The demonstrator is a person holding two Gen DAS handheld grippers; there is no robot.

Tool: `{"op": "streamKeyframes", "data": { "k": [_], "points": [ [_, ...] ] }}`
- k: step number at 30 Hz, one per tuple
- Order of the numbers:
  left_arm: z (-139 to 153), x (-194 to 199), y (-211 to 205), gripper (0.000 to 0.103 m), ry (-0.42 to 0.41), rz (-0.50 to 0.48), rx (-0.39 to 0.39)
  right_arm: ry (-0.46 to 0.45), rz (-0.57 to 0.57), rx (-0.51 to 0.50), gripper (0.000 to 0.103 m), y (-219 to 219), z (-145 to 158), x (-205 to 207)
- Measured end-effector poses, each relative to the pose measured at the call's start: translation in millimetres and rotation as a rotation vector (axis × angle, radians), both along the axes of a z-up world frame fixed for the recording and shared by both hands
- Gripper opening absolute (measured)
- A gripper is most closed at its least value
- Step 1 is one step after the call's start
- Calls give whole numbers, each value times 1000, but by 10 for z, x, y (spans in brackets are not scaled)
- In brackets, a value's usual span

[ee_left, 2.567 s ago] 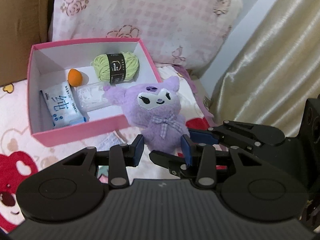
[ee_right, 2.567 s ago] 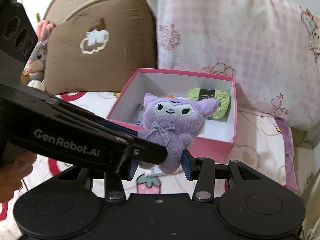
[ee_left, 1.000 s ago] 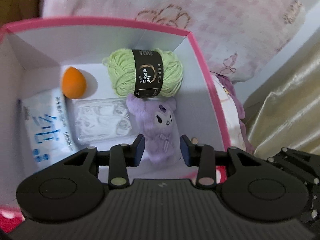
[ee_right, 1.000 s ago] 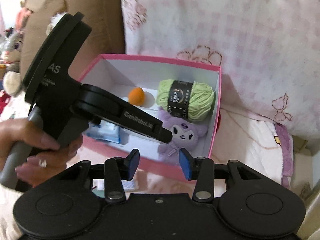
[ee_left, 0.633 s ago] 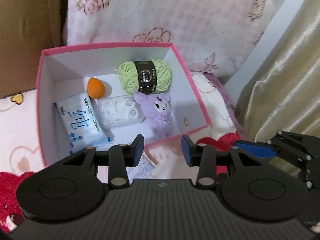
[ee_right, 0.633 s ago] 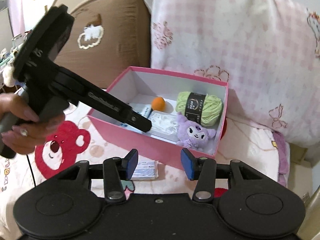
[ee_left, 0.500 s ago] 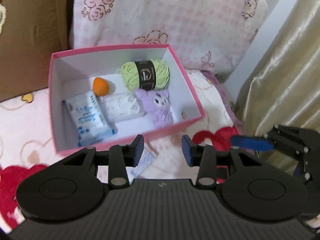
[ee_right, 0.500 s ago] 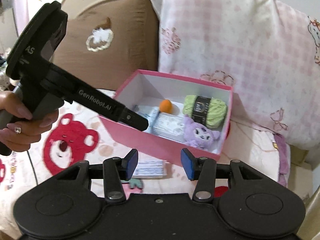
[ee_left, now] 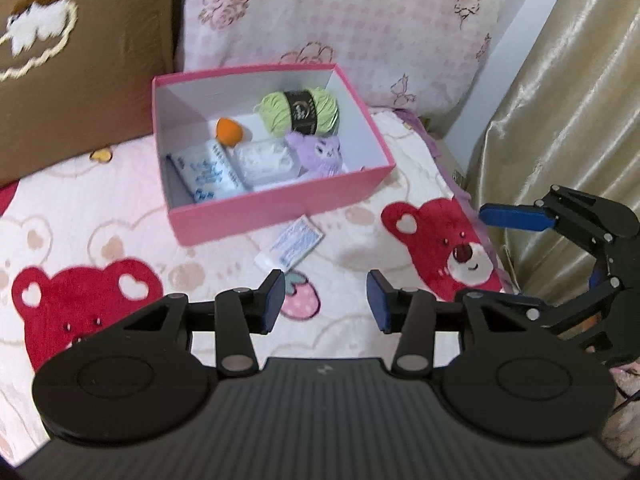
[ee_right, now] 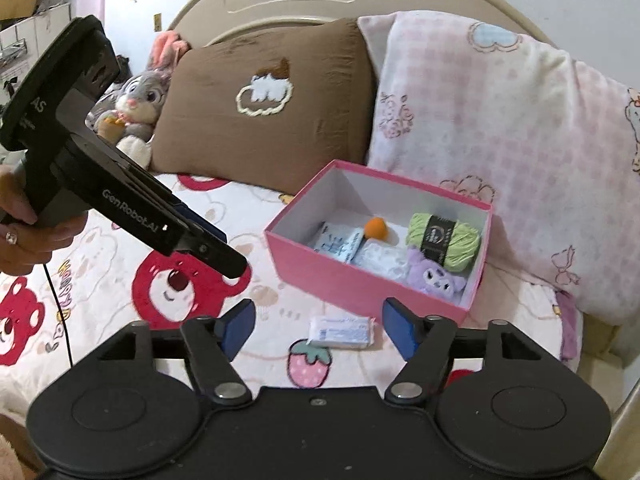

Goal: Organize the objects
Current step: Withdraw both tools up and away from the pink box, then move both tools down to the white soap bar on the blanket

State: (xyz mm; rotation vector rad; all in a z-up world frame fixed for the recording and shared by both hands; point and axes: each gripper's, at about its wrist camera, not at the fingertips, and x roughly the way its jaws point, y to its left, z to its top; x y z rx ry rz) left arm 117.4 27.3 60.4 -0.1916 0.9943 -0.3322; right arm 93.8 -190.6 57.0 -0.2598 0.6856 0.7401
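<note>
Currently, status: both tools empty, hovering above the bed.
Left gripper: my fingers spread apart, holding nothing.
Right gripper: my fingers wide apart, holding nothing.
Pink box: on the bed by the pillows; holds green yarn, orange ball, blue tissue pack, clear packet, purple plush.
Outstanding item: small flat packet on the blanket, just in front of the box.
Risk: packet lies flat on soft fabric; my fingers may pinch blanket or slide off it.
Risk: box is crowded; a careless drop could leave the packet propped on the rim.
</note>
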Motion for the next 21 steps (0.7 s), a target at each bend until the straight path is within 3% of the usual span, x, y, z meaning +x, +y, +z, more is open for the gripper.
{"op": "streamKeyframes", "data": {
  "k": [8, 15, 19, 21],
  "points": [
    [-165, -207, 165, 49, -2, 41, -16, 8, 54, -13, 89, 109, -137, -146],
    [-403, -212, 183, 56, -16, 63, -25, -3, 76, -37, 92, 210, -402, -173],
    [-564, -210, 95, 63, -61, 74, 39, -14, 99, -65, 92, 283, -602, -154],
    [-664, -184, 68, 63, -58, 82, 31, -26, 101, -81, 92, 331, -701, -121]
  ]
}}
